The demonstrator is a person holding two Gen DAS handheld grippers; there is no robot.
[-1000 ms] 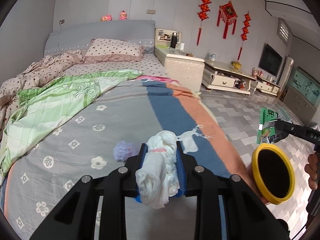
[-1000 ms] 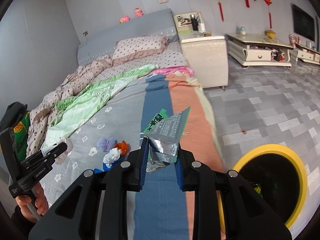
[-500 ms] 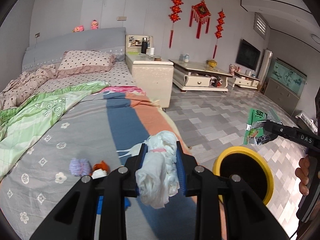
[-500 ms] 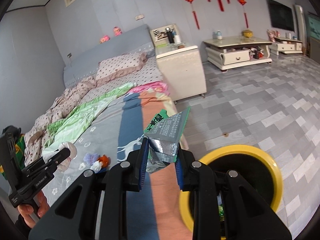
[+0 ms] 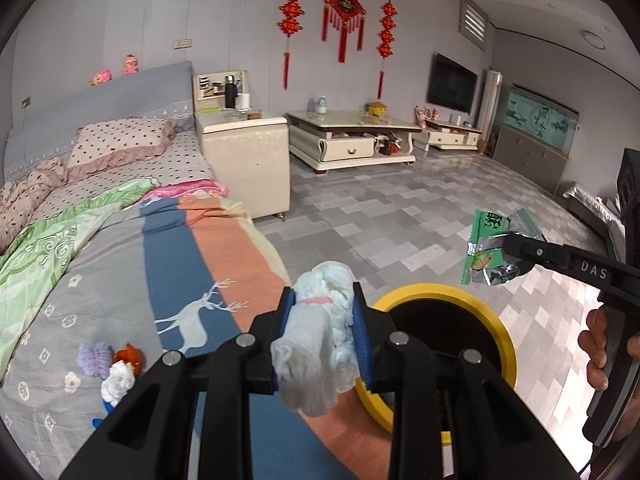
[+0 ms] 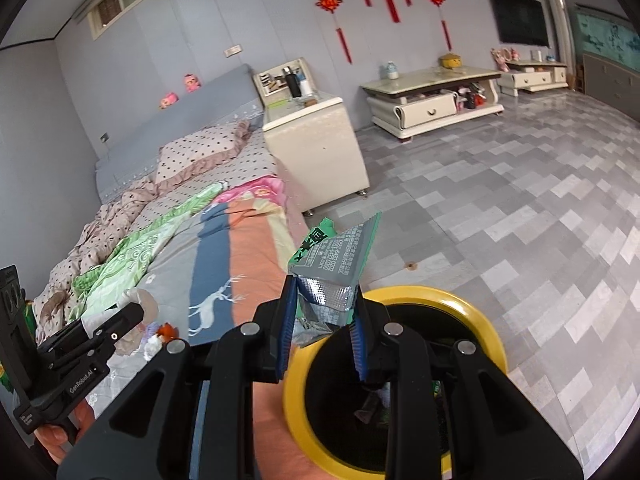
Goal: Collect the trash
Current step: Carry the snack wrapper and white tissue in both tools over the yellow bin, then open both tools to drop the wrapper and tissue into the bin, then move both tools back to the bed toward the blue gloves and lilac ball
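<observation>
Left gripper (image 5: 323, 334) is pinching a crumpled white tissue (image 5: 316, 344); right gripper (image 6: 322, 320) is pinching a green-silver snack wrapper (image 6: 332, 268), both nearing the yellow-rimmed bin (image 6: 400, 300) beside the bed's edge. Neither is being dropped yet. Small scraps (image 5: 114, 364) are lying near the bed's (image 5: 120, 280) front edge, uncollected.

I am counting two grippers: the left gripper (image 5: 323, 322) is clamping one white tissue wad (image 5: 316, 340), and the right gripper (image 6: 322, 330) is clamping one green-and-silver wrapper (image 6: 334, 270). One yellow-rimmed bin (image 6: 486, 332) is standing at 5 o'clock of the bed (image 5: 120, 280). I am seeing three small scraps lying together on the bedspread at 8 o'clock in the left view: one purple (image 5: 95, 359), one orange (image 5: 130, 356), one white (image 5: 117, 381). Three red hangings (image 5: 344, 12) are showing on the wall at 12 o'clock, two pink dolls (image 5: 131, 65) on the headboard, one pillow (image 5: 120, 140).
</observation>
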